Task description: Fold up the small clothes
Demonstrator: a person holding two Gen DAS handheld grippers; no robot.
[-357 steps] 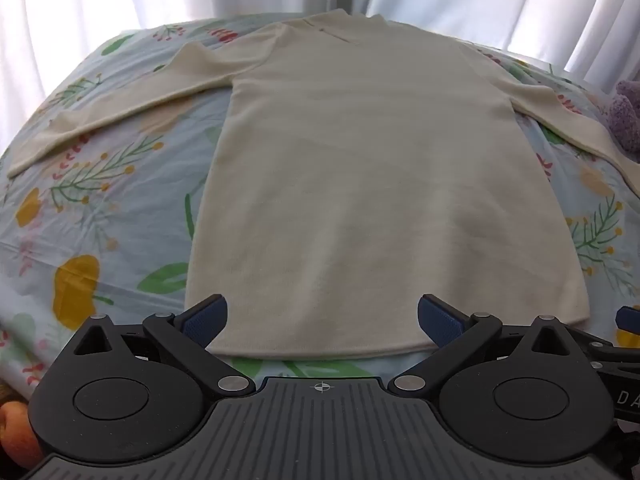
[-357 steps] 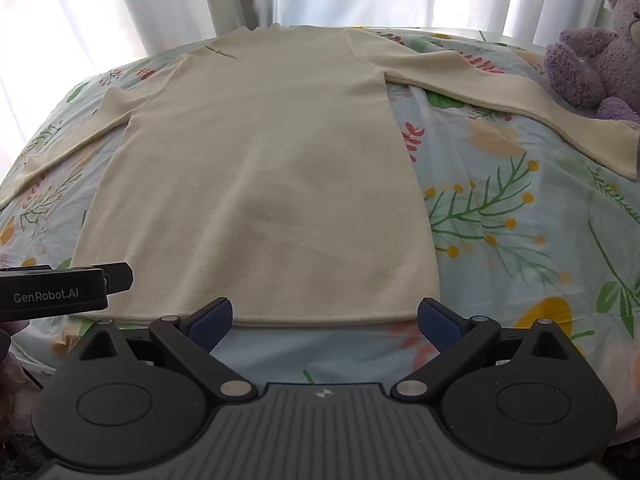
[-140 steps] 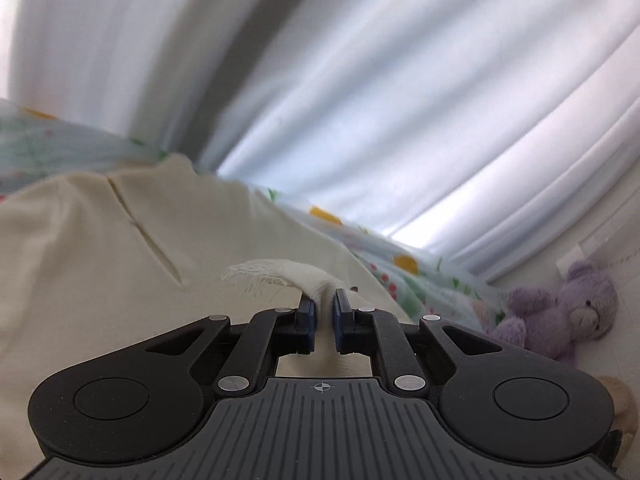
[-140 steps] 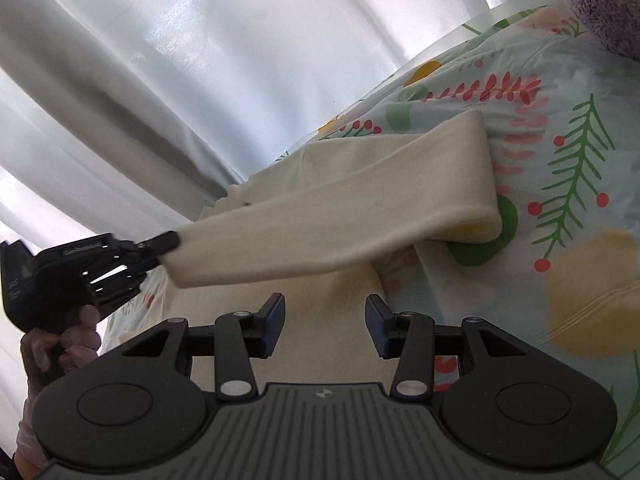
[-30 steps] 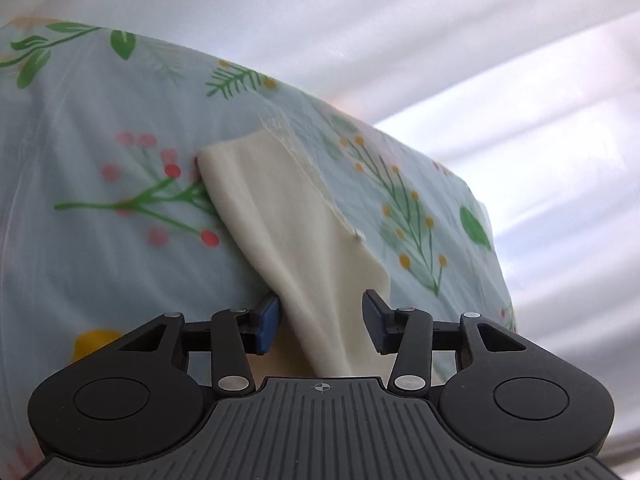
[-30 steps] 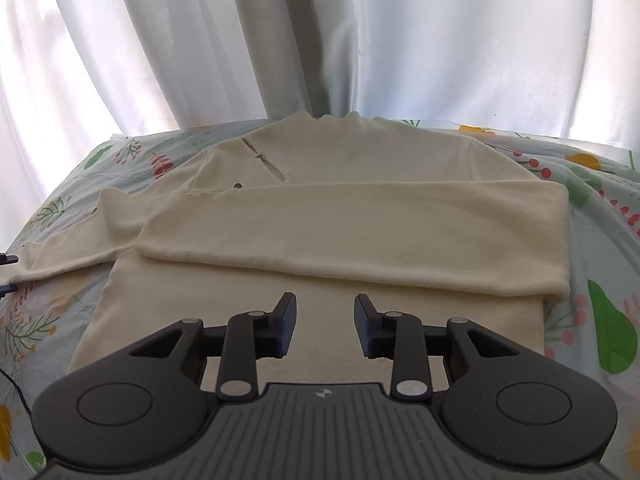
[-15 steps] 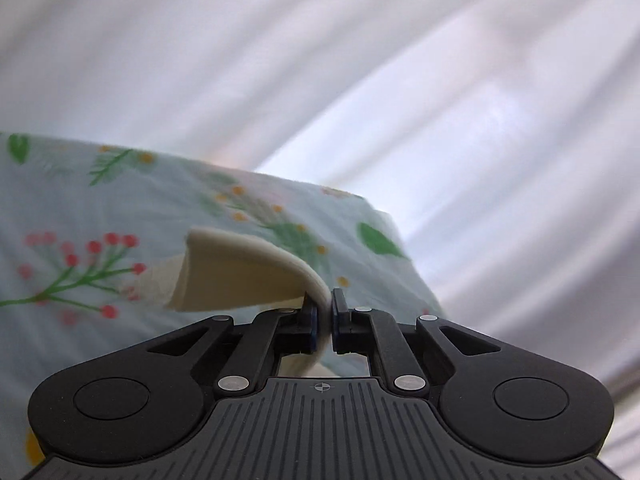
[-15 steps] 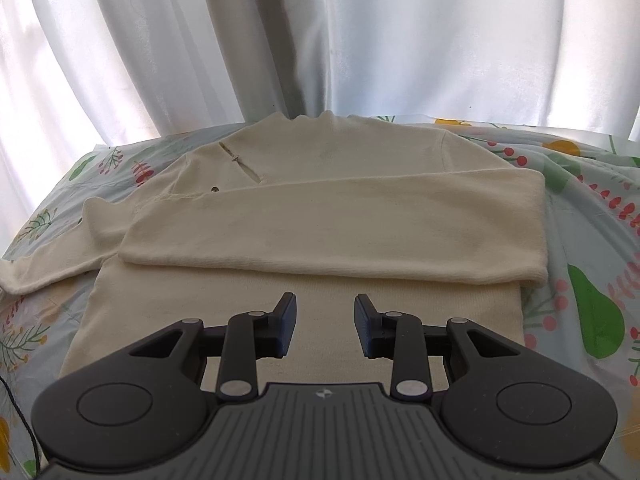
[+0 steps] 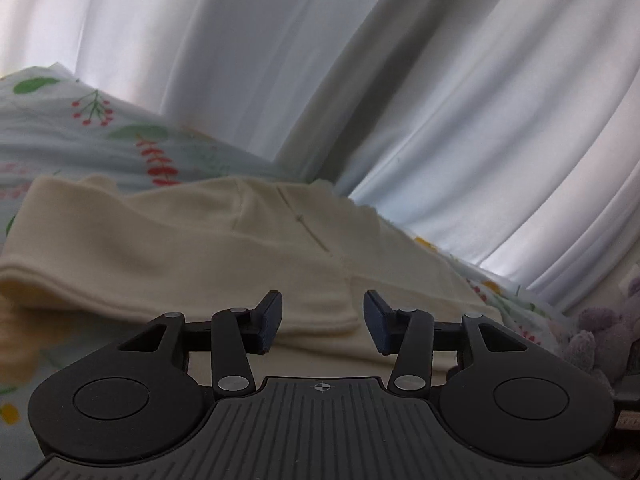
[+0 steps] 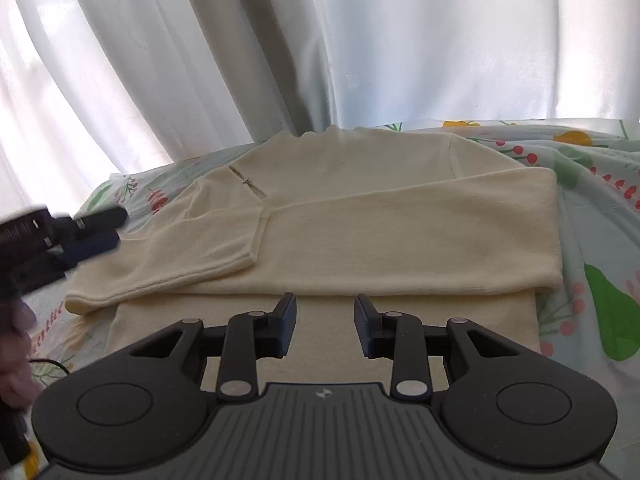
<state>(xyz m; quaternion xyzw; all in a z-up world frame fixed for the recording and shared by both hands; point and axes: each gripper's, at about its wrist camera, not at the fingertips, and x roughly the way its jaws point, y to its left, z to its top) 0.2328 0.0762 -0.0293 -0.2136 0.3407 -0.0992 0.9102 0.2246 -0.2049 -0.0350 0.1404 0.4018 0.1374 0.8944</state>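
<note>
A cream long-sleeved garment [image 10: 400, 240] lies flat on the bed, neck toward the curtains. Its right sleeve [image 10: 460, 216] is folded across the chest. The left sleeve [image 10: 180, 256] lies folded over it, its cuff [image 9: 344, 312] ending near the middle. In the left wrist view my left gripper [image 9: 322, 312] hovers just behind that cuff. Its jaws are opening and the pads do not press the cloth. The right wrist view shows the left gripper [image 10: 108, 228] blurred at the garment's left edge. My right gripper [image 10: 325, 316] hangs partly open over the lower body, with nothing between its fingers.
The floral bedsheet [image 10: 600, 208] extends on both sides of the garment. White curtains [image 10: 360, 40] hang close behind the bed. A purple plush toy [image 9: 592, 340] sits at the right. A hand [image 10: 16, 360] and a thin cable [image 10: 52, 364] are at the left edge.
The left gripper, shut on the left sleeve's cuff, carried it across the garment, laid it over the other sleeve and opened. The right gripper stayed almost still.
</note>
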